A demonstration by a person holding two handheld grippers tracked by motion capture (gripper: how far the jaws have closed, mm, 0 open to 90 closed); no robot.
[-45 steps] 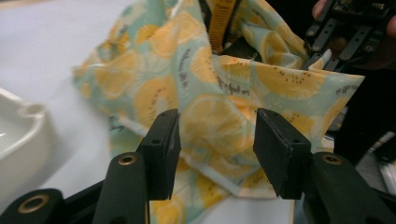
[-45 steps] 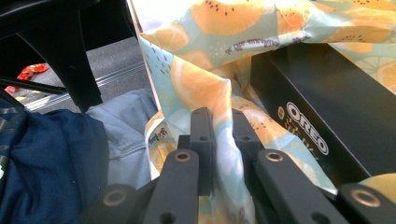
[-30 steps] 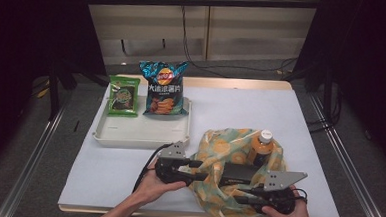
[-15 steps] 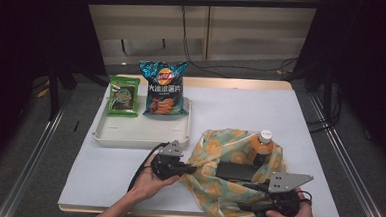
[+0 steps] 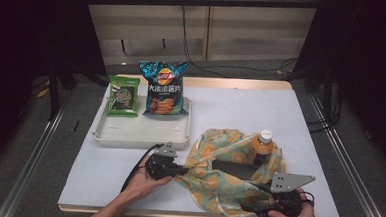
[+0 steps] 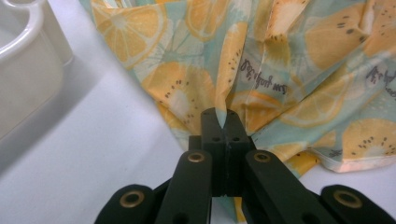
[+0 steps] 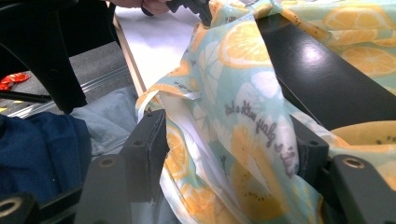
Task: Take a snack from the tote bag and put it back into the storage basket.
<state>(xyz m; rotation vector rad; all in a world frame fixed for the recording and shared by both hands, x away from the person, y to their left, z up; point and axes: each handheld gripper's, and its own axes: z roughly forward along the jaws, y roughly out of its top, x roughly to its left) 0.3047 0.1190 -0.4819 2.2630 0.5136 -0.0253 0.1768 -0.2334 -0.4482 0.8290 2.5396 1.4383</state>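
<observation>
High view: fruit-print bag [image 5: 222, 177] slumped at the near right of the table [image 5: 241, 106], bottle [image 5: 262, 147] upright inside, dark flat thing [image 5: 235, 169] in the mouth (box? can't tell). Left gripper [image 5: 175, 170] at the bag's left edge, right gripper [image 5: 256, 204] at its near edge.

Left gripper view: jaws clamped shut on a fold of bag [image 6: 280, 70]. Tray [image 6: 28, 60] cut off at left.

Right gripper view: jaws spread wide, cloth [image 7: 233, 126] lying between, not pinched. Looks like mid mouth-opening; next probably needs right jaws closing on the rim.
</observation>
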